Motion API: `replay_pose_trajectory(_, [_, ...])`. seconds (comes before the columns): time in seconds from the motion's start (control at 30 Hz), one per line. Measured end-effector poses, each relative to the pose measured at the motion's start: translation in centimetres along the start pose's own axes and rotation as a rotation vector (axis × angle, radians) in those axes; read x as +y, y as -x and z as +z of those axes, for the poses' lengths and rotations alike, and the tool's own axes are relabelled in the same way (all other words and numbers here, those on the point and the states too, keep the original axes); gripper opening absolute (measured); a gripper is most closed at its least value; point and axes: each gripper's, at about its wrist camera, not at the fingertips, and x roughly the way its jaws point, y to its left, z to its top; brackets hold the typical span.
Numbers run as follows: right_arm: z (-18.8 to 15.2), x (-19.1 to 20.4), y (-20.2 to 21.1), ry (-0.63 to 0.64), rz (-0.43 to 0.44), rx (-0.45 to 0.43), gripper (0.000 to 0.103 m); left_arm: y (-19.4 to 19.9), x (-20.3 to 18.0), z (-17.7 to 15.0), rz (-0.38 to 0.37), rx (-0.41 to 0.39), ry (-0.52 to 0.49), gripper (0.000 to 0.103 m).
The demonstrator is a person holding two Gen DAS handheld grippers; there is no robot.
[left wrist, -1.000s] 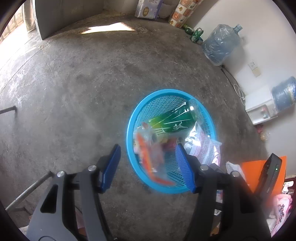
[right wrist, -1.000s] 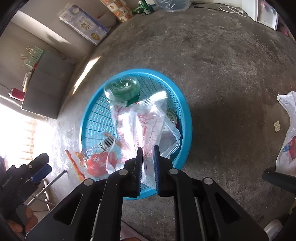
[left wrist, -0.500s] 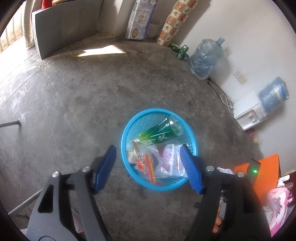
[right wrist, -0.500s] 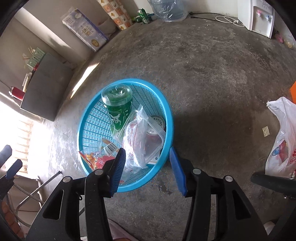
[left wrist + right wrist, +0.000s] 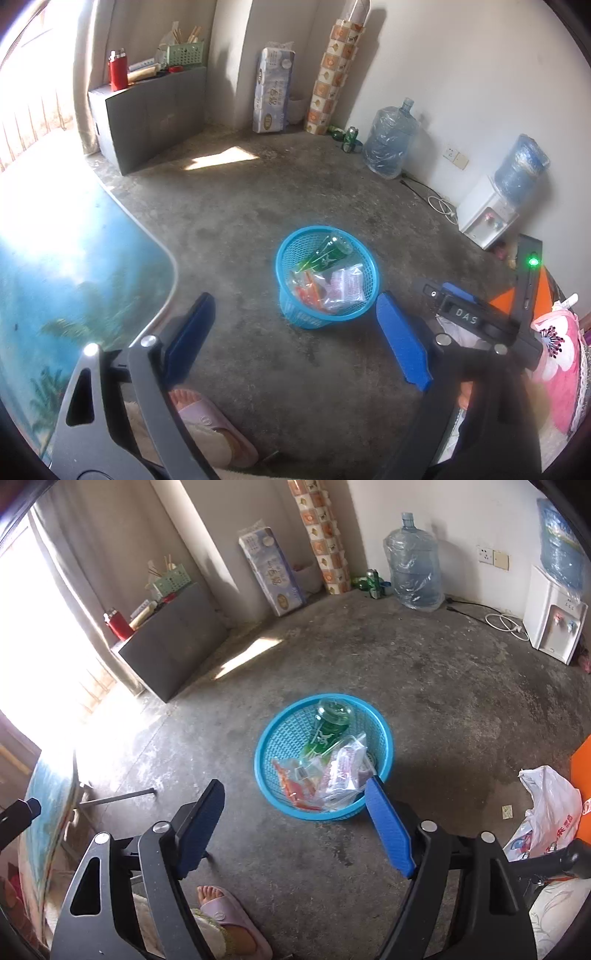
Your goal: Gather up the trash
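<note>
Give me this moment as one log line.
left gripper: open, empty | right gripper: open, empty | basket: on floor, holds bottle, wrappers

Concrete-floored room, its clutter ranged along the walls.

The grey cabinet (image 5: 155, 110) stands in the far left corner beside a bright curtained window; on its top sit a red flask (image 5: 118, 72) and a green slotted basket (image 5: 184, 53). To the cabinet's right a pack of paper rolls (image 5: 273, 94) leans on the wall, then a tall patterned column of stacked cups (image 5: 332, 74), green cans (image 5: 349, 136) on the floor, and a big clear water jug (image 5: 391, 142). Farthest right of the cabinet, a white water dispenser (image 5: 550, 624) carries a blue jug. Well nearer than the cabinet lie a white plastic bag (image 5: 546, 808), a blue-printed desk (image 5: 66, 288) edge, and a person's foot in a pink slipper (image 5: 236, 919).
</note>
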Motion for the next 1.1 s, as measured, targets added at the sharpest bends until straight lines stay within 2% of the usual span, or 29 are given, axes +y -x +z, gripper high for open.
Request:
replay_pose_trajectory(0.13, [-1.1,3.7,4.5,0.071,0.033,-0.049,0.095,5.3,0.6,-2.6,0.080,-0.084,-0.002,0.092])
replay_pose_trajectory(0.23, [-1.9,5.8,6.9,0.113,0.046,-0.069,0.097,8.1,1.2,-4.4,0.146,-0.128,0.033,0.094])
replay_pose_trajectory(0.33, [-2.7,7.8,8.5,0.143,0.004,-0.078,0.097,9.9,2.1,-6.0,0.173,-0.165,0.100,0.095])
replay_pose_trajectory(0.43, [-3.3,9.2,9.7,0.156,-0.022,-0.093,0.097,11.0,2.9,-7.0,0.206,-0.187,0.144,0.095])
replay_pose_trajectory(0.57, [-4.2,10.7,11.5,0.169,-0.050,-0.164,0.097,12.3,3.5,-8.0,0.251,-0.230,0.154,0.095])
replay_pose_trajectory(0.67, [-5.0,12.0,12.4,0.178,-0.143,-0.205,0.097,13.0,3.9,-8.3,0.297,-0.246,0.168,0.095])
replay_pose_trajectory(0.77, [-5.8,12.4,12.7,0.173,-0.190,-0.214,0.097,13.5,4.0,-8.4,0.344,-0.244,0.193,0.095])
replay_pose_trajectory(0.9, [-6.3,12.6,13.1,0.161,-0.243,-0.213,0.097,13.4,3.8,-8.3,0.427,-0.236,0.161,0.095])
replay_pose_trajectory(1.0, [-6.6,12.9,13.6,0.165,-0.281,-0.235,0.097,13.8,3.6,-8.1,0.475,-0.267,0.134,0.095])
replay_pose_trajectory(1.1, [-6.6,12.9,13.9,0.163,-0.314,-0.254,0.097,14.0,3.5,-7.7,0.483,-0.272,0.132,0.095])
